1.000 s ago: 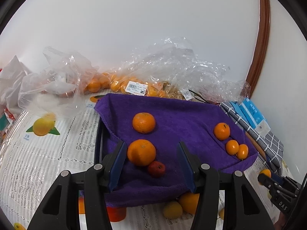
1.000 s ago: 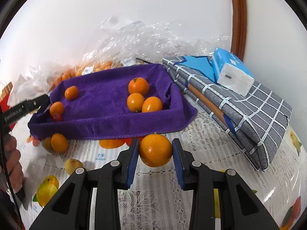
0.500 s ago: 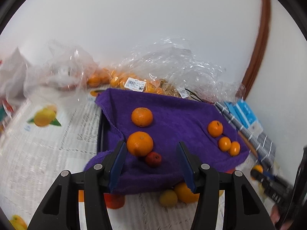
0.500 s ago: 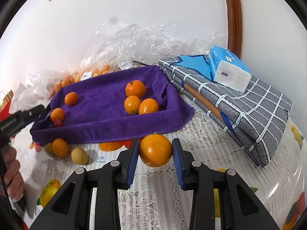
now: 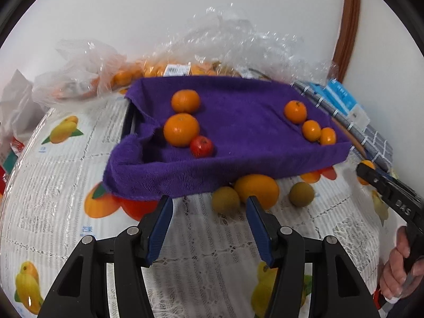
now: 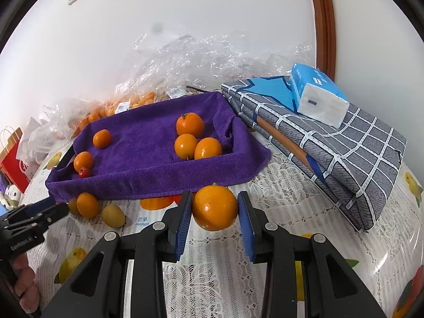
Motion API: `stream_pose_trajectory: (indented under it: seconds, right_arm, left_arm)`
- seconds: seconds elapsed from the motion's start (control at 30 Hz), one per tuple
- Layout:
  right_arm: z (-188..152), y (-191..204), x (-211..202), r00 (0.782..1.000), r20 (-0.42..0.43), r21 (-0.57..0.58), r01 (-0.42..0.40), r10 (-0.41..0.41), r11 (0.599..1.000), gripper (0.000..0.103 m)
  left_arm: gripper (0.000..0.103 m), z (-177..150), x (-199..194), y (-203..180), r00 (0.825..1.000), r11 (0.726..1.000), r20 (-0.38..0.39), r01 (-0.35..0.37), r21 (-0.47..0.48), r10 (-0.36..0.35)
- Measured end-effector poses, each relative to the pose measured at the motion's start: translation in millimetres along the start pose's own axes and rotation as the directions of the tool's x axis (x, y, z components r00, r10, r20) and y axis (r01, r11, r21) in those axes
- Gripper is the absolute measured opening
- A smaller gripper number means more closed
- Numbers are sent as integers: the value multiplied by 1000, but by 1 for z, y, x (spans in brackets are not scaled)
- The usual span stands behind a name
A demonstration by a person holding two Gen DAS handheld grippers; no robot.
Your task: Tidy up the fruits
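A tray lined with a purple towel (image 5: 238,122) (image 6: 148,143) holds several oranges and one small red fruit (image 5: 201,146). My right gripper (image 6: 214,206) is shut on an orange (image 6: 214,208) in front of the tray's near edge. My left gripper (image 5: 209,206) is open and empty, low over the tablecloth before the tray. Just beyond it lie a loose orange (image 5: 257,189) and two yellow-green fruits (image 5: 225,202) (image 5: 301,194) on the cloth. The right gripper also shows at the right edge of the left wrist view (image 5: 367,172).
Clear plastic bags of oranges (image 5: 148,71) lie behind the tray against the wall. A folded grey checked cloth (image 6: 344,143) with a blue tissue pack (image 6: 318,98) lies right of the tray. A red paper bag (image 6: 13,159) stands far left.
My left gripper has pulled back from over the tray to the table in front of it. My right gripper still holds the orange and has barely moved.
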State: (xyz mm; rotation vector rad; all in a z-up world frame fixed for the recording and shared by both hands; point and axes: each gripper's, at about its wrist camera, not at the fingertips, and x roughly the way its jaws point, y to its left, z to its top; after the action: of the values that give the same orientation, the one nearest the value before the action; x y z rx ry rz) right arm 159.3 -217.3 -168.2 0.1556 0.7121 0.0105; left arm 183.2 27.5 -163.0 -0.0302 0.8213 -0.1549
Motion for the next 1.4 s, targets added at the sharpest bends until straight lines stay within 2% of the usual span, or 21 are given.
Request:
stream_pose_trajectory:
  seconds: [0.43, 0.53, 0.57, 0.6, 0.7, 0.9, 1.4]
  right_arm:
    - [-1, 1, 1, 1000, -6, -13, -24, 24, 1000, 35]
    - [0, -1, 2, 1000, -10, -8, -26, 26, 1000, 35]
    - [0, -1, 2, 1000, -11, -5, -27, 27, 1000, 35]
    - [-1, -2, 2, 1000, -11, -3, -29, 29, 1000, 35]
    - [-1, -2, 2, 999, -13, -2, -35, 35, 999, 35]
    - [-1, -1, 2, 999, -12, -5, -34, 34, 999, 35]
    - [0, -3, 1, 999, -9, 9, -38, 38, 999, 35]
  left_arm:
    - [54, 5, 8, -6, 1000, 1000, -3, 13, -8, -13]
    - [32, 3, 8, 1, 997, 996, -8, 79, -40, -80]
    - [28, 3, 7, 4, 993, 992, -2, 114, -48, -114]
    - [27, 2, 4, 8, 986, 984, 19, 165, -63, -164]
    - [24, -1, -3, 21, 972, 965, 71, 233, -118, -226]
    - [19, -1, -5, 22, 968, 961, 88, 245, -125, -235]
    - [19, -2, -9, 25, 963, 958, 114, 256, -127, -242]
